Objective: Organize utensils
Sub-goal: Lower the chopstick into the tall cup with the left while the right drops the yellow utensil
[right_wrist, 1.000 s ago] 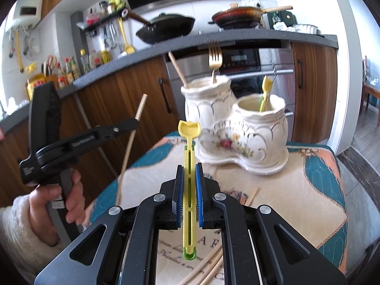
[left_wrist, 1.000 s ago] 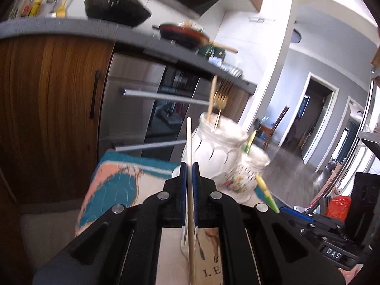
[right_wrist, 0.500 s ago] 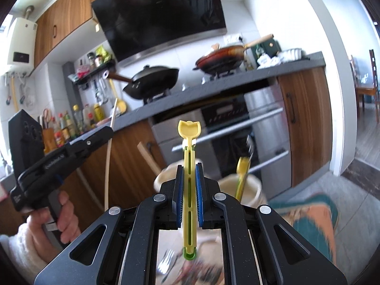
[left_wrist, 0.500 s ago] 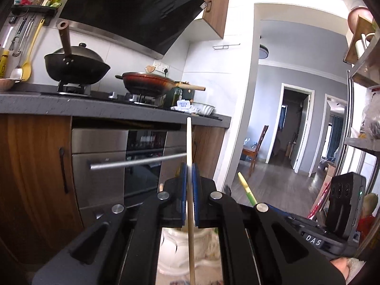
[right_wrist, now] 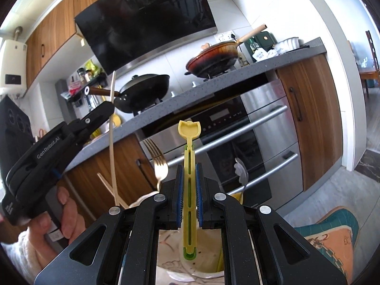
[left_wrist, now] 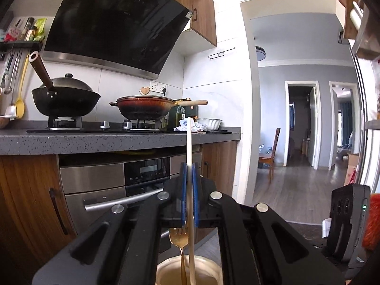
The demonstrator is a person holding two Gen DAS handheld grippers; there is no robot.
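Above the white ceramic holder (right_wrist: 180,270), the left gripper (left_wrist: 188,190) jaws pinch a pale wooden chopstick (left_wrist: 188,147) and the right gripper (right_wrist: 189,194) jaws a yellow slotted plastic utensil (right_wrist: 189,166); next, I judge, lowering each into its pot.

The left gripper (left_wrist: 188,199) was matt black plastic with bright metal screw heads, its jaws lined with blue ribbed rubber. Between them sat a pale, smooth wooden chopstick (left_wrist: 189,147). Below it a gold fork (left_wrist: 179,239) shone like polished metal above a cream ceramic holder (left_wrist: 166,270) with a glazed rim. The right gripper (right_wrist: 189,199) had the same matt black finish and pinched a yellow plastic utensil (right_wrist: 189,156), smooth and slightly glossy. Behind, the counter (left_wrist: 95,140) looked like speckled grey stone, the oven (left_wrist: 99,185) brushed steel, the cabinets (right_wrist: 311,109) grained wood. The range hood (left_wrist: 114,26) was glossy black glass. A patterned cloth (right_wrist: 332,235) lay lower right.
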